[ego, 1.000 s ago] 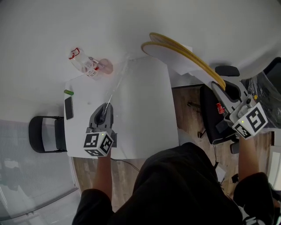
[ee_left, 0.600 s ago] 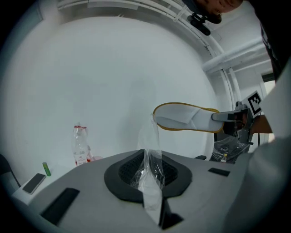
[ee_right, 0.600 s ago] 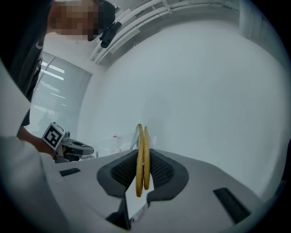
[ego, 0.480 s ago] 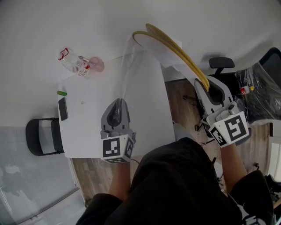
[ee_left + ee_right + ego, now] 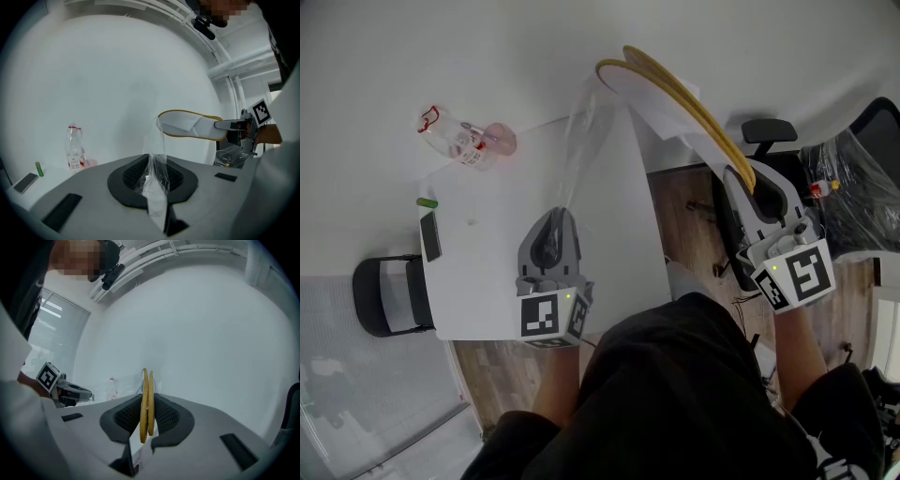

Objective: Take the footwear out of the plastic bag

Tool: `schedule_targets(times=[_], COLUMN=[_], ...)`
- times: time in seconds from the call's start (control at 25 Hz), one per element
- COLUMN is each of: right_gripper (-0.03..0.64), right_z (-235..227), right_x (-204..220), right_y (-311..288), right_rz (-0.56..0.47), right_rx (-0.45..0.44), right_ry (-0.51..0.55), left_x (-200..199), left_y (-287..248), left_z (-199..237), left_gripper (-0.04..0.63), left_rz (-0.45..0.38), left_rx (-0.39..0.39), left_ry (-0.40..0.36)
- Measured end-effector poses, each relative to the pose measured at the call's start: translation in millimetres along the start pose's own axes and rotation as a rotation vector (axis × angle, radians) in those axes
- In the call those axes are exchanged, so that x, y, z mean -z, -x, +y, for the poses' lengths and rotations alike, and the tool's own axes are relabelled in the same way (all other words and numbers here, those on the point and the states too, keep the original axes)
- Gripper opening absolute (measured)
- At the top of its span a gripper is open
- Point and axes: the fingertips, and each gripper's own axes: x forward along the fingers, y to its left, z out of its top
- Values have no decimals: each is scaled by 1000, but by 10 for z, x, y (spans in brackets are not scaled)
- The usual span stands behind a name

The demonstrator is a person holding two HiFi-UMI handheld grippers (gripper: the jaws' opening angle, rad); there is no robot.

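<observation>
A pair of white slippers with yellow edging [image 5: 675, 94] is held level above the table's right edge, heels clamped in my right gripper [image 5: 746, 180]. The right gripper view shows the two soles [image 5: 146, 399] side by side between the right gripper [image 5: 146, 414] pads. My left gripper [image 5: 551, 219] hovers over the white table [image 5: 487, 272], shut on a clear plastic bag [image 5: 577, 141]. The bag [image 5: 155, 183] stretches taut from the left gripper [image 5: 153, 182] up to the slippers' [image 5: 192, 125] toe end; whether it still covers the toes I cannot tell.
A plastic bottle [image 5: 461, 141] lies at the table's far left, with a phone [image 5: 429, 234] and a small green item [image 5: 427, 202] near the left edge. A black chair [image 5: 384, 295] stands to the left, an office chair [image 5: 769, 131] and wood floor to the right.
My left gripper has moved right across the table with the bag, drawing it out long and taut. The right gripper has kept its hold on the slippers and turned slightly.
</observation>
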Motion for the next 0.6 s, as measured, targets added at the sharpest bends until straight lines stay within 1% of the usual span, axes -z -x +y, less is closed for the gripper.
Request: schedule_targets(times=[0.12,0.24,0.44,0.6], right_gripper=[69,69,69,69], right_z=[-87,-113,-67,-40], right_x=[-6,7,-6,-7], right_y=[14,9,1,-49], right_rz=[2,9,14,19], right_rx=[20,24,8,-6], right_ry=[-1,-9,12,16], left_x=[0,23,45,53], left_y=[-5,-4,4,17], left_z=[-2,6,16,91], left_gripper=[51,51,51,51], left_rz=[0,7,9,15], left_rx=[4,2,9,-2], left_ry=[-12,-4,-5,-8])
